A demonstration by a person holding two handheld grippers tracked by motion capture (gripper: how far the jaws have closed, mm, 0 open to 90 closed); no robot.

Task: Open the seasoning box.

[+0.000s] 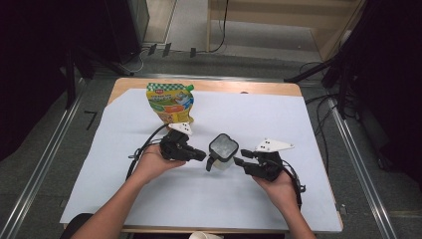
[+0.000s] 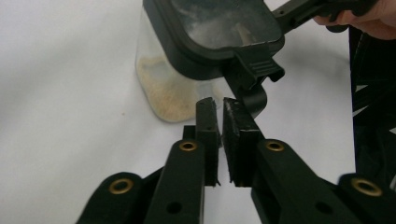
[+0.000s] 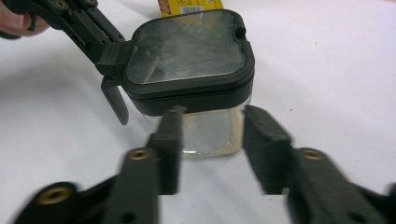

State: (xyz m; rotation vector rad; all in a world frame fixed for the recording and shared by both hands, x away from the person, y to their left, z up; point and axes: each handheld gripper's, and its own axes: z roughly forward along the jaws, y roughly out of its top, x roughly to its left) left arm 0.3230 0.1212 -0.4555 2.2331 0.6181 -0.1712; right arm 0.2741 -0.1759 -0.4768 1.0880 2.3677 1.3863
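Clear plastic container (image 1: 222, 152) with black lid, standing mid-desk (image 1: 278, 119) on white sheet. Left hand-held gripper (image 2: 219, 105) shut beside lid's latch (image 2: 254, 70), nothing between. Right hand-held gripper (image 3: 212, 128) clamped on container's sides below lid.

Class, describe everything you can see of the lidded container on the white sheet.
The container is a small, clear, square-sided plastic tub standing upright, with a thin layer of pale crumbs at its bottom. A black lid with a clear window covers it; a latch tab hangs open at one side. The left gripper is shut at that latch. The right gripper brackets the clear body.
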